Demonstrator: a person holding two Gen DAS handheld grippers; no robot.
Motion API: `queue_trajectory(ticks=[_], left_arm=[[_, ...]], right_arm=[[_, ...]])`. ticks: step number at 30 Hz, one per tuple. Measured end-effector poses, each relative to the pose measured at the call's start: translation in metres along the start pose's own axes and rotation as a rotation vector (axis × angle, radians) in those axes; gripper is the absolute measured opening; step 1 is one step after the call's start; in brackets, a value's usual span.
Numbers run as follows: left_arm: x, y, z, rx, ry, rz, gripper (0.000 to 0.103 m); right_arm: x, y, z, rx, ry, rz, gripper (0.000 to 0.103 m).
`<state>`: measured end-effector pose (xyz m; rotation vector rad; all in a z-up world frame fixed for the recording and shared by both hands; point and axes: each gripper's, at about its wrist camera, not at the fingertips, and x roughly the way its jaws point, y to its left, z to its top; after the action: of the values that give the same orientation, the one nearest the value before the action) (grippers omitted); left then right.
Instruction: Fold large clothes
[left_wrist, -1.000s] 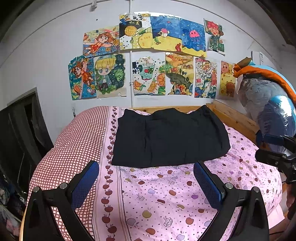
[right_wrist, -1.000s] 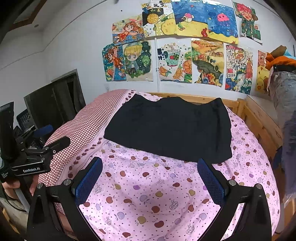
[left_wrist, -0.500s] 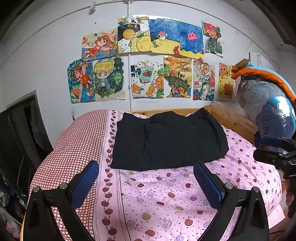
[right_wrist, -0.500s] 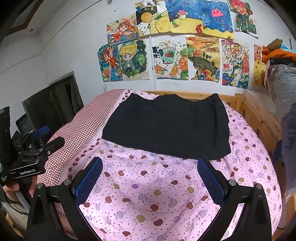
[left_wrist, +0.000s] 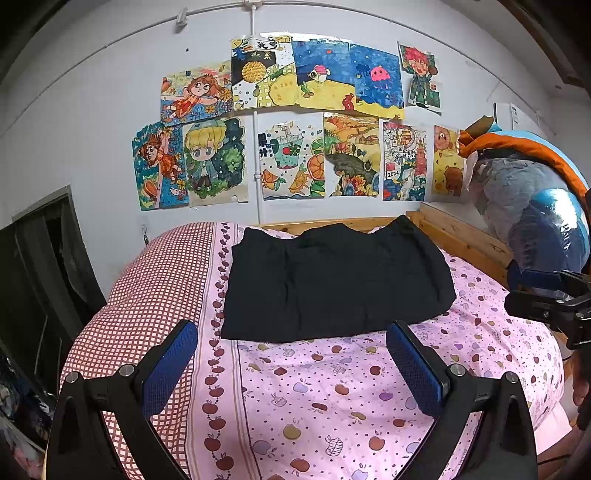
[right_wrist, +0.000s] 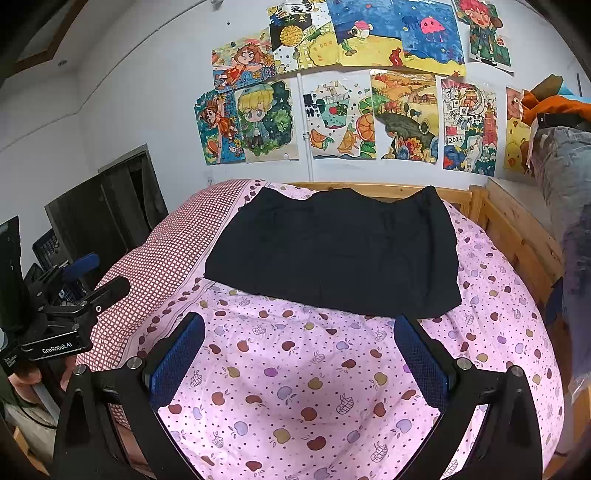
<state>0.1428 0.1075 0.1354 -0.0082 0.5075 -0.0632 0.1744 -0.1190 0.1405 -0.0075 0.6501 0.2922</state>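
Note:
A black garment (left_wrist: 332, 284) lies folded flat in a rectangle on the far half of the bed; it also shows in the right wrist view (right_wrist: 340, 251). My left gripper (left_wrist: 291, 354) is open and empty, held above the pink fruit-print bedspread (left_wrist: 332, 387) short of the garment's near edge. My right gripper (right_wrist: 299, 350) is open and empty too, above the bedspread (right_wrist: 295, 387) just before the garment's near right corner. Each gripper appears in the other's view: the right one (left_wrist: 546, 295) at the right edge, the left one (right_wrist: 66, 295) at the left edge.
A red checked sheet (left_wrist: 147, 295) covers the bed's left side. A wooden bed frame (left_wrist: 461, 236) runs along the far and right sides. Drawings (left_wrist: 295, 129) hang on the wall. Bagged clothes (left_wrist: 528, 195) are piled at the right. Dark furniture (right_wrist: 103, 218) stands at the left.
Both grippers have tilted and drawn slightly downward toward the bed, so the garment sits a little lower in each view. The garment has not moved. Both jaws stay open.

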Motion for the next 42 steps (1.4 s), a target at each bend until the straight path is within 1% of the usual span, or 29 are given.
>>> queue_trajectory(ticks=[14,20,30,38,42], left_arm=[[0.0004,-0.0005,0.0006,0.012,0.001,0.001,0.103],[0.0005,0.0014,0.0043,0.064,-0.023,0.046,0.103],[0.0029,0.0037,0.0040,0.077,-0.016,0.065,0.103],[0.0025,0.0012,0.0031,0.082,-0.018,0.063,0.103],[0.0039,0.0059,0.0014,0.095,-0.025,0.058,0.103]], right_arm=[[0.0010,0.0007,0.0011,0.008,0.004,-0.002,0.101],[0.0025,-0.0012,0.0016,0.017,0.010,0.000,0.101],[0.0031,-0.0010,0.0017,0.019,0.011,0.000,0.101],[0.0054,-0.0053,-0.0005,0.028,0.019,0.004,0.101],[0.0061,-0.0069,-0.0015,0.029,0.024,0.004,0.101]])
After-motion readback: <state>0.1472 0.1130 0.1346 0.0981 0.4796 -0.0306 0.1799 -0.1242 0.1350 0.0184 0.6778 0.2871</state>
